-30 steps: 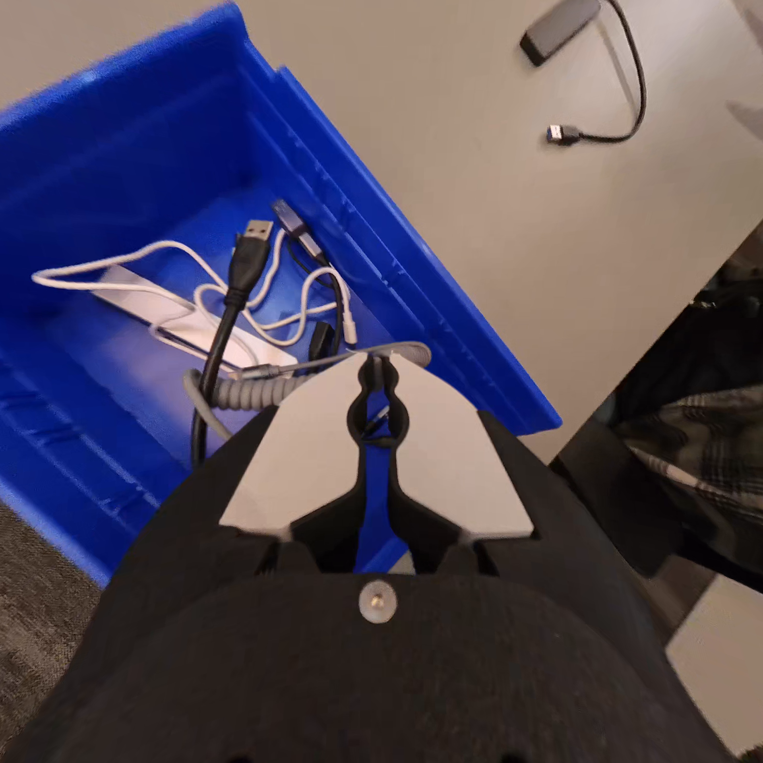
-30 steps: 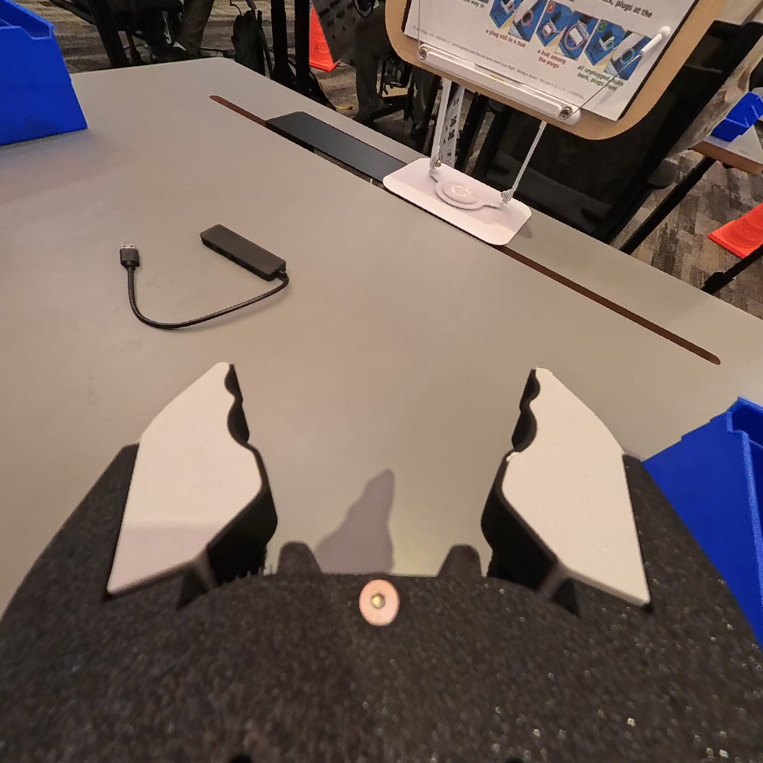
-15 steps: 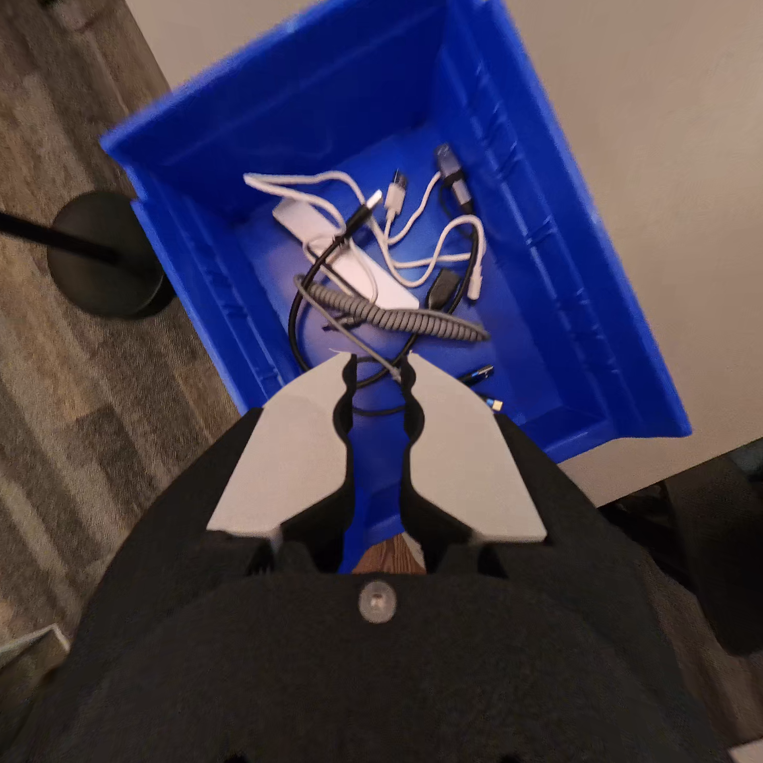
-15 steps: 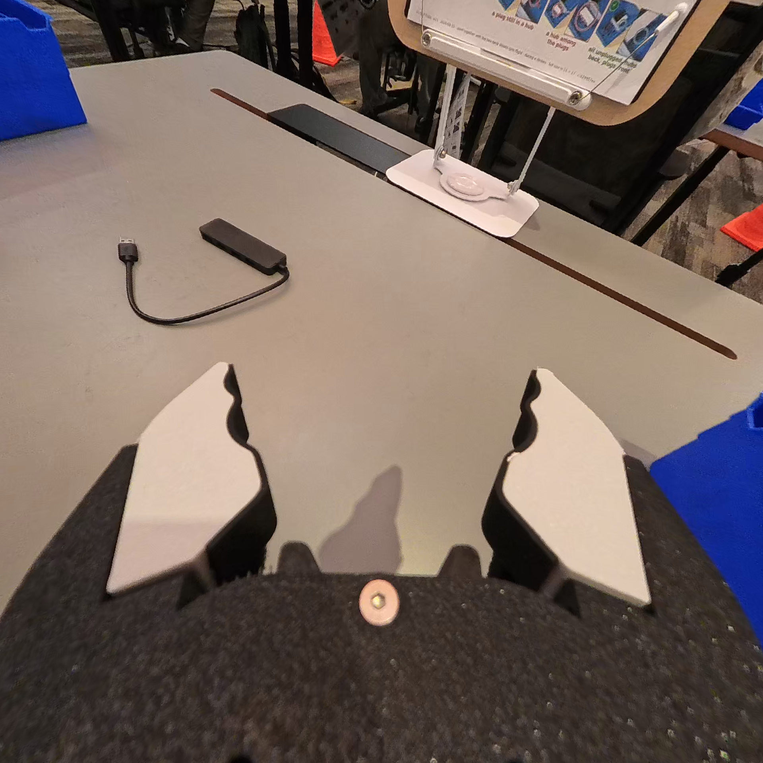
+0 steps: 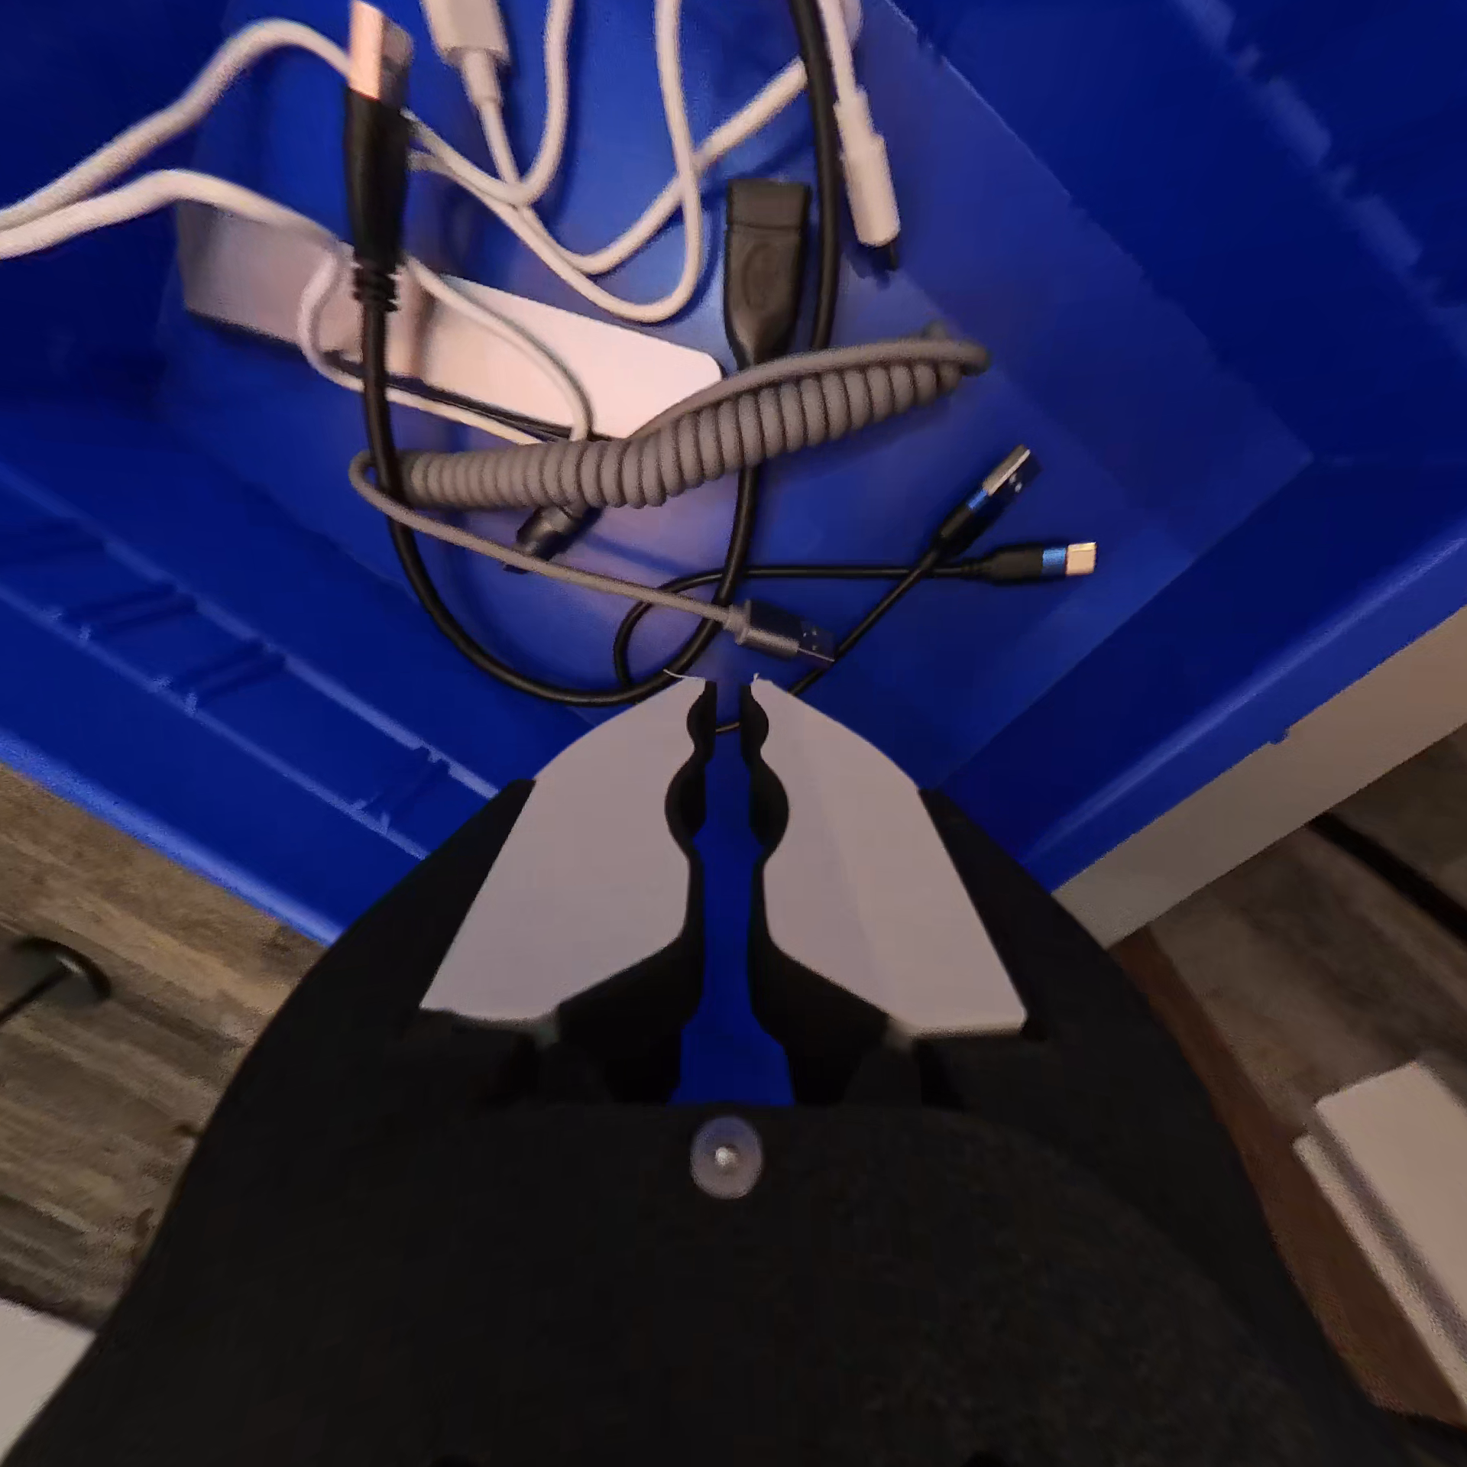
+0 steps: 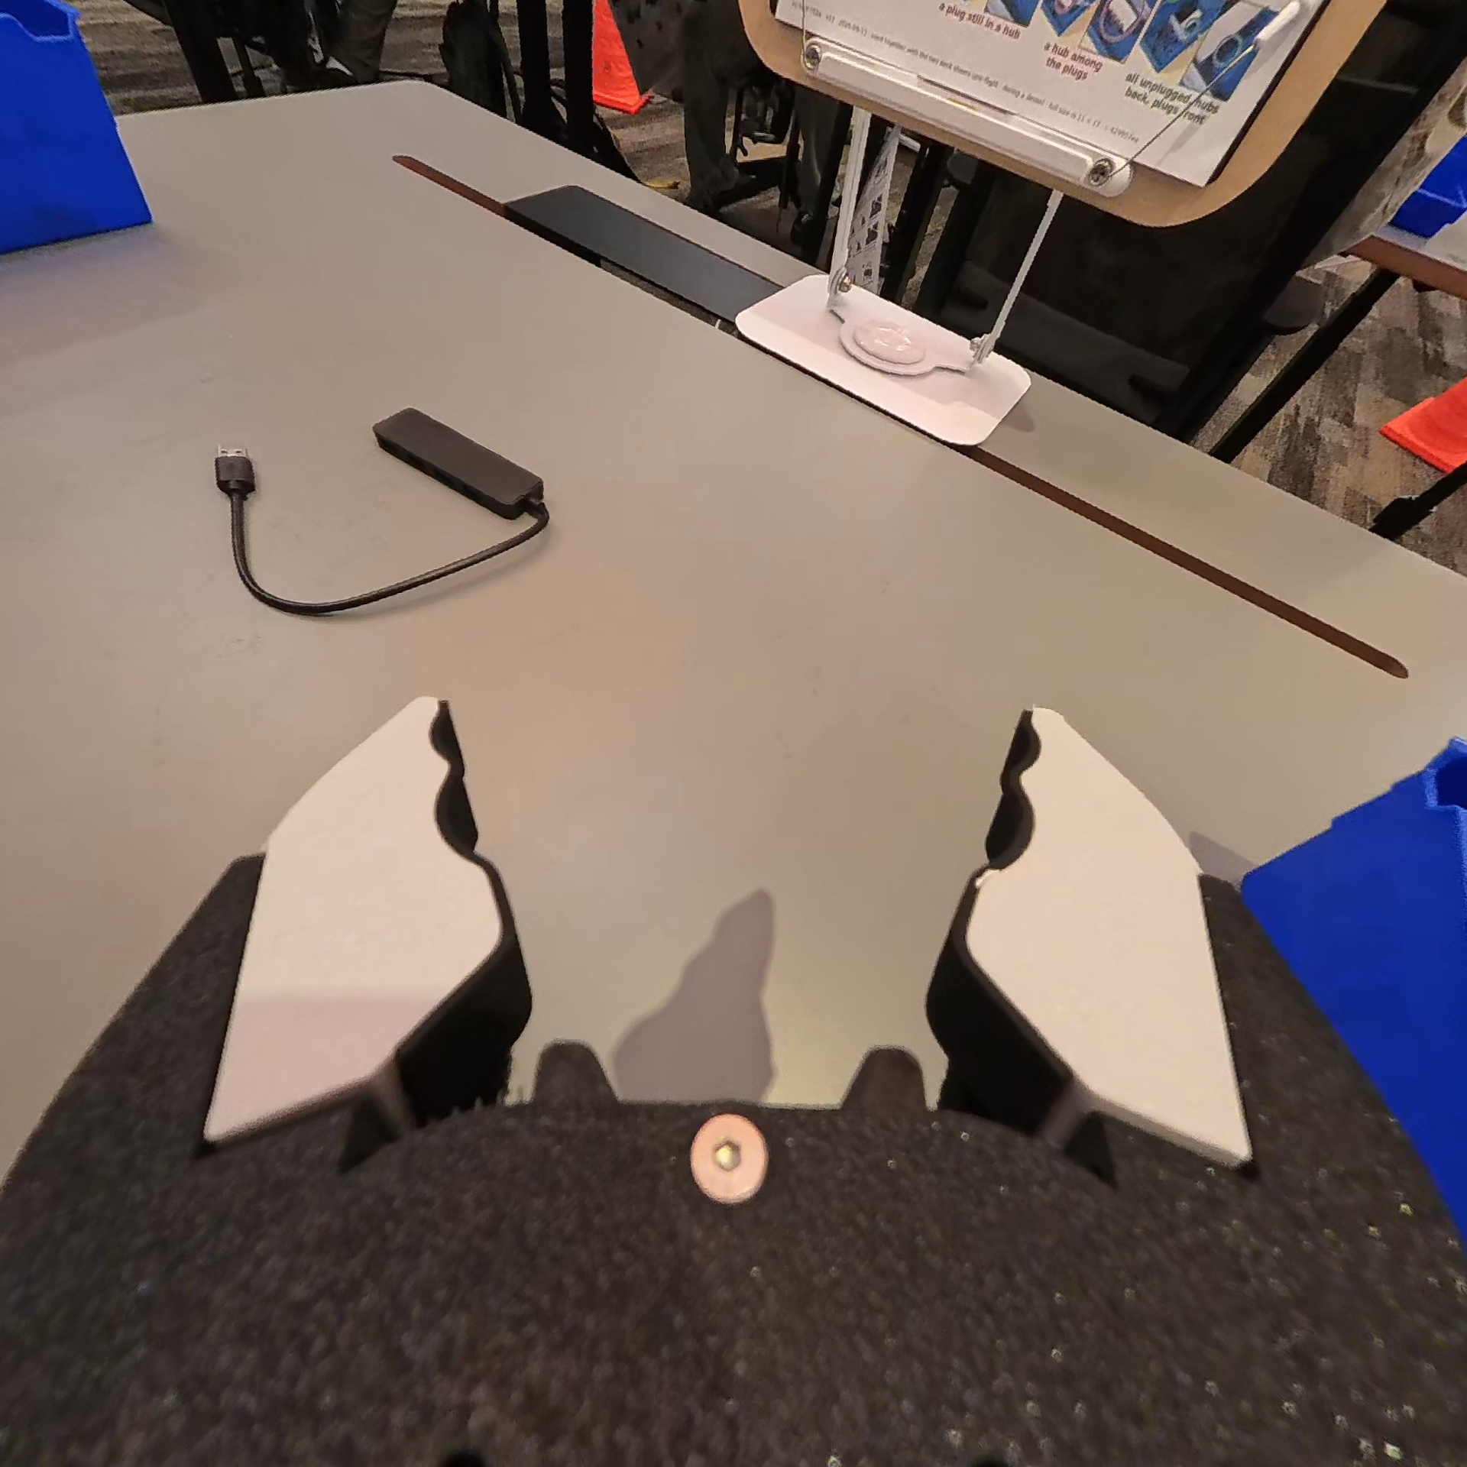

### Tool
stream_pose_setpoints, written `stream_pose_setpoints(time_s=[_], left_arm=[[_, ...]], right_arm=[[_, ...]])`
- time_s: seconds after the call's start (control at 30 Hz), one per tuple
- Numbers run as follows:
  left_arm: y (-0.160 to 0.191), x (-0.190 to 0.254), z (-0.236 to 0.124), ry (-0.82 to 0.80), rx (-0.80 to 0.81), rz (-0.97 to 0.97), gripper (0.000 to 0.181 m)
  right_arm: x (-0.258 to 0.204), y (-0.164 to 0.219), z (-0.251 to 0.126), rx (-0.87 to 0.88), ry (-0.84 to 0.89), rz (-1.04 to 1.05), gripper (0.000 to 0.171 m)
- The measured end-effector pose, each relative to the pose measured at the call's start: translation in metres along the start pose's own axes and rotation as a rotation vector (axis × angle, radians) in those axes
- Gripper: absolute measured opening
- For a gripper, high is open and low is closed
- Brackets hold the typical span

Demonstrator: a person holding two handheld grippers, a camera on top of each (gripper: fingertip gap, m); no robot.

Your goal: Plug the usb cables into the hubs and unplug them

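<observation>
Progress is judged early: no cable is seated in any hub in either view, so all plugging and unplugging remains to be done.

In the left wrist view, the left gripper (image 5: 725,692) sits at frame centre above the blue bin (image 5: 238,651), its fingers drawn to a narrow slit. A thin black cable (image 5: 865,627) runs close by the tips, but whether it is pinched cannot be told. The bin holds the stock: a grey coiled cable (image 5: 698,437) across the middle with its metal plug (image 5: 786,639) just above the fingertips, two blue-collared plugs (image 5: 1048,560) at centre right, a thicker black cable (image 5: 373,333) looping down the left, white cables (image 5: 556,198) in the upper part, and a white hub (image 5: 492,349) at upper left beneath them.

In the right wrist view, the right gripper (image 6: 734,714) hangs wide apart and empty over the grey table (image 6: 794,516). A black hub (image 6: 456,462) lies in the left middle of the frame, its own lead (image 6: 381,587) curling to a free plug (image 6: 234,468) further left; nothing is inserted in it.

Obstructions: the cables are tangled, the coiled one lying over the black loop and the white hub, so lifting one is likely to drag others. A document stand (image 6: 885,357) occupies the upper right, a second blue bin (image 6: 55,159) the upper left, and a bin corner (image 6: 1381,952) the right edge beside the right gripper.
</observation>
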State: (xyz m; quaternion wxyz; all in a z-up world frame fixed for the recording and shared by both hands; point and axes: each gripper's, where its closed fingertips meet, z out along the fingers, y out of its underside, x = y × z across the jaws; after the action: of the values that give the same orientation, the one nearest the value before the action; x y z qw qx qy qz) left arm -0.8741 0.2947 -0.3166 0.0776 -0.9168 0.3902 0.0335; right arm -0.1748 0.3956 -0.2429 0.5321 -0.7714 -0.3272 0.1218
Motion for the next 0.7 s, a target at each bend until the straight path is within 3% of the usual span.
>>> stream_pose_setpoints(time_s=[0.23, 0.7], left_arm=[[0.012, -0.006, 0.022, 0.005, -0.164, 0.151, 0.014], [0.017, -0.011, 0.047, -0.012, -0.287, 0.161, 0.017]], right_arm=[[0.001, 0.001, 0.0, -0.007, 0.008, -0.003, 0.126], [0.001, 0.005, 0.001, -0.004, 0.002, 0.009, 0.127]])
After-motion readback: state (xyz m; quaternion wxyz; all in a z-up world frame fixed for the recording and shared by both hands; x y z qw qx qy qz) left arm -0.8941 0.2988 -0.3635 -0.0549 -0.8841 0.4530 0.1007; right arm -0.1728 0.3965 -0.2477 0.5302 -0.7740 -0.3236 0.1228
